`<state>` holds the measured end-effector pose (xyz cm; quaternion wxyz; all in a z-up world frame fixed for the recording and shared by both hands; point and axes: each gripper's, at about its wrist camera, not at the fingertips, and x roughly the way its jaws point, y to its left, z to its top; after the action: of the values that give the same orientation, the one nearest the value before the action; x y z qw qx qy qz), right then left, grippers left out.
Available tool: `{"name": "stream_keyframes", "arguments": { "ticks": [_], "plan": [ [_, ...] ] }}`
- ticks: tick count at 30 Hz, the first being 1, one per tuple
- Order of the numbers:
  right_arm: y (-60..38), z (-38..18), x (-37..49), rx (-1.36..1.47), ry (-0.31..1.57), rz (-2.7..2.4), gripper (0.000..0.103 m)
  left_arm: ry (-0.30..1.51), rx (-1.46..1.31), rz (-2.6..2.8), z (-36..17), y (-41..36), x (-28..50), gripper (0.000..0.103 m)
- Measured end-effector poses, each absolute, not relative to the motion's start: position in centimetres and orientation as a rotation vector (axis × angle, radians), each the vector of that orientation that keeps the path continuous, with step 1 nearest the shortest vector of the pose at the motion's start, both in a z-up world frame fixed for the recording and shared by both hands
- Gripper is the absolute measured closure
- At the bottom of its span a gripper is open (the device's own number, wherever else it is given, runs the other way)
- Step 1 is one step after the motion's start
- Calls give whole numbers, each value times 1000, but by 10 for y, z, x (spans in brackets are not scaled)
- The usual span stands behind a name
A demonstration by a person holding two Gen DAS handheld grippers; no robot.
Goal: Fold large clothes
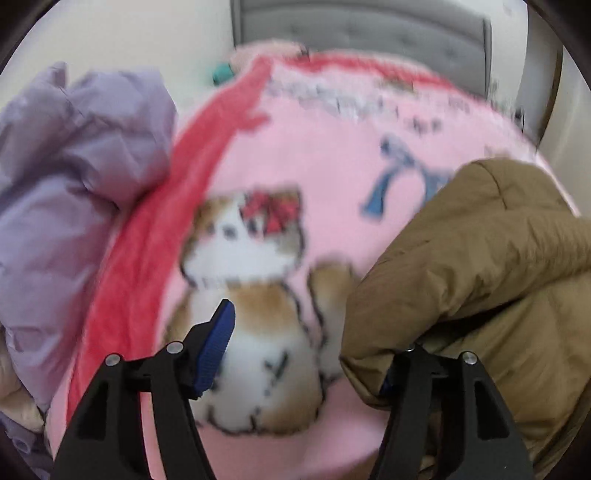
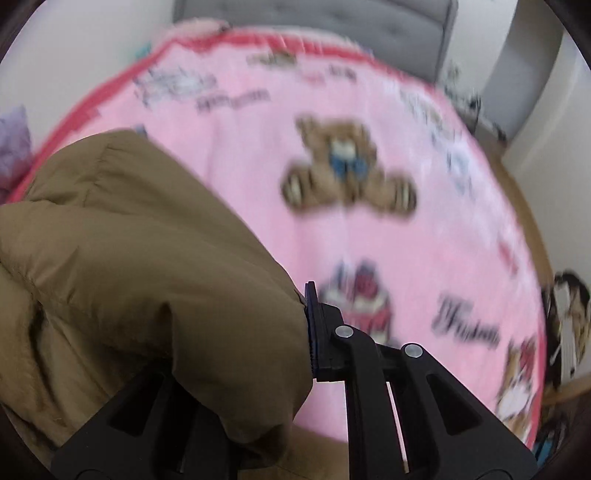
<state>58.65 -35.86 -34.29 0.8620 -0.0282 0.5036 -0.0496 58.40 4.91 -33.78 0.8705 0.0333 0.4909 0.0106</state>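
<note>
Left gripper [image 1: 306, 354]: jaws parted wide, blue-padded finger [image 1: 216, 350] bare at 9 o'clock, opposite finger buried in the puffy olive-brown padded jacket [image 1: 480, 266]; grip on fabric cannot be confirmed. Right gripper [image 2: 258, 332]: jaws clamped on same jacket, bulk bunched toward 9 o'clock. Beneath, pink fleece blanket with cartoon cat and bear prints [image 2: 424, 229], red border. Crumpled lilac padded garment [image 1: 74, 177] at 9 o'clock. Grey tufted headboard [image 1: 362, 33] at 12 o'clock.

Olive-brown jacket [image 1: 480, 266], lilac jacket [image 1: 74, 177], pink cartoon-print blanket [image 2: 258, 155]
</note>
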Motion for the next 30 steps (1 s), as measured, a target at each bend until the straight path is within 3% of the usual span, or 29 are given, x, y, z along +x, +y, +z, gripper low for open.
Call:
{"name": "stream_keyframes", "arguments": {
  "ticks": [3, 7, 11, 15, 19, 23, 30],
  "plan": [
    [-356, -369, 595, -64, 1106, -129, 93, 1055, 44, 47, -354, 51, 582, 39],
    [-349, -389, 600, -114, 1161, -150, 86, 1132, -18, 58, -368, 61, 585, 30],
    [-362, -367, 591, -15, 1128, -48, 77, 1013, -41, 21, -341, 71, 568, 28],
    [-381, -321, 560, 93, 1039, 105, 55, 865, -15, -62, -299, 72, 535, 24],
    [-374, -275, 538, 68, 905, 185, 51, 746, 23, -125, -261, 63, 508, 16],
    [-353, -255, 551, 38, 877, 217, 45, 717, -52, -181, -237, 47, 529, 14],
    [-339, -272, 582, -131, 1003, 9, 45, 908, -6, -182, -263, 4, 618, 13]
  ]
}}
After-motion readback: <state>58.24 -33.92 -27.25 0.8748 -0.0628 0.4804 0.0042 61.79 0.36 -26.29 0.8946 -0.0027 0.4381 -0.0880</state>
